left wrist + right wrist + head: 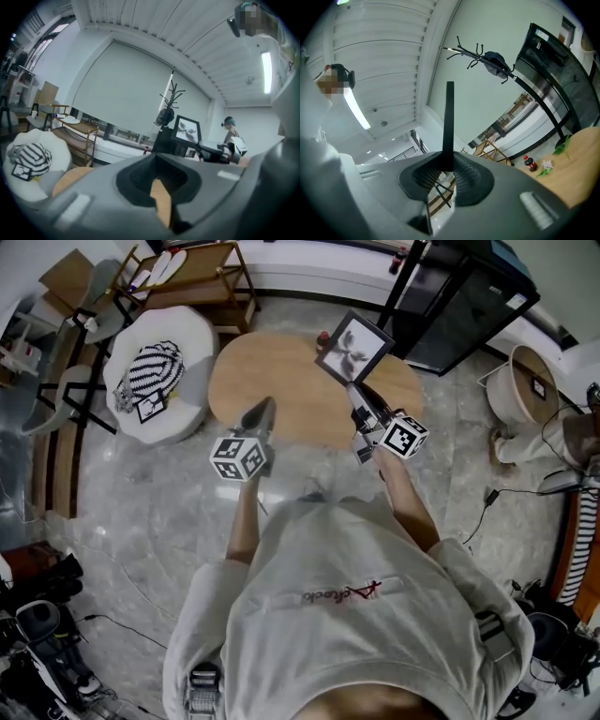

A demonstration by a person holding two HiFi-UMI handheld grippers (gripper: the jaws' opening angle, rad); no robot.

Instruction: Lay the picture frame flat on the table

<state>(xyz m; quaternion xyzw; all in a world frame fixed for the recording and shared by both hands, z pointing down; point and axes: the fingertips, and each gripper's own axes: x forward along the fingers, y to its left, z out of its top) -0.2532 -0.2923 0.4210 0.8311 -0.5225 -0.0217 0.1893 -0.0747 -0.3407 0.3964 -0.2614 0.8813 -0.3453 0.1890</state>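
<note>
Black picture frame (354,346) sits upper centre of head view, tilted, over far edge of round wooden surface (281,395). Our right gripper (351,387) clamps its lower edge. Our left gripper (262,411) lower left of it, jaws together, nothing between.

The picture frame (353,346) is square, with a thin black border, a white mat and a grey-and-black leafy print. It is off the table, held up by its lower edge between the closed jaws of the right gripper (352,388), its face tilted upward and turned corner-down like a diamond. In the right gripper view it shows edge-on as a thin dark bar (449,126). Below it lies the rounded, light wooden table (281,395).
</note>
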